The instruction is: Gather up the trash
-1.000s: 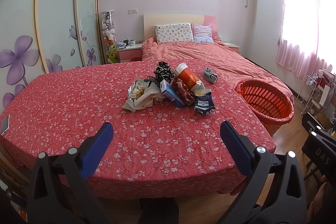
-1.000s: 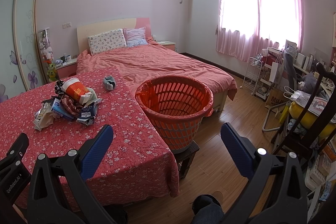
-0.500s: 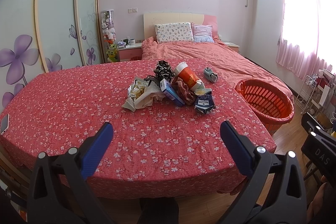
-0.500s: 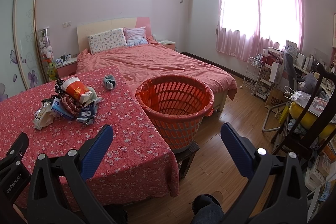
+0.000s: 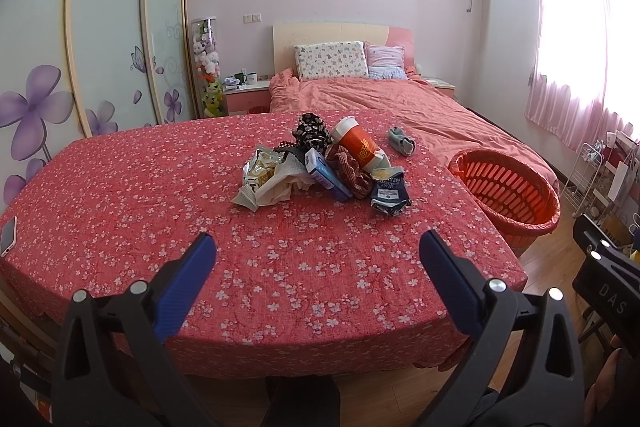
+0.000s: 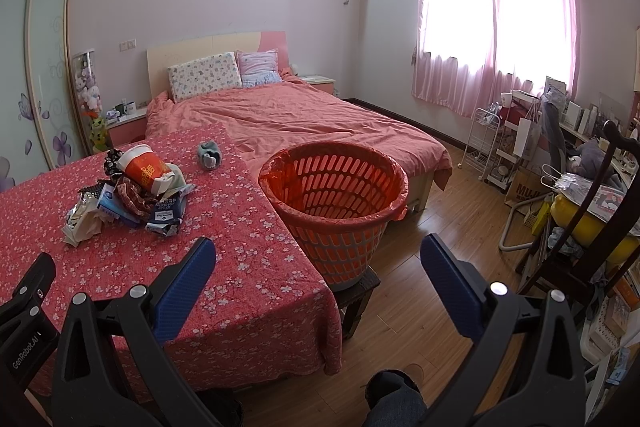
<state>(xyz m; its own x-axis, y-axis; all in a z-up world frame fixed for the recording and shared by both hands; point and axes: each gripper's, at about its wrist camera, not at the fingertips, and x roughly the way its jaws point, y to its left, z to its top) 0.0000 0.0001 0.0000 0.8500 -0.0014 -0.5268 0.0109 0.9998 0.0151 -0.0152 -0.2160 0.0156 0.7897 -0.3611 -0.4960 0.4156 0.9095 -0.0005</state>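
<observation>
A pile of trash (image 5: 320, 167) lies in the middle of the red flowered table (image 5: 160, 195): an orange paper cup (image 5: 358, 145), a blue box (image 5: 326, 175), crumpled wrappers (image 5: 264, 175) and a dark blue packet (image 5: 390, 195). The pile also shows in the right wrist view (image 6: 132, 195). An orange basket (image 6: 336, 203) stands on a low stool beside the table's right edge; it also shows in the left wrist view (image 5: 506, 193). My left gripper (image 5: 316, 247) is open and empty over the table's near edge. My right gripper (image 6: 316, 251) is open and empty, short of the basket.
A small grey-blue sock-like thing (image 5: 401, 141) lies apart from the pile. A phone (image 5: 8, 237) lies at the table's left edge. A bed (image 6: 304, 119) stands behind the table. A chair and cluttered shelves (image 6: 580, 187) stand at the right.
</observation>
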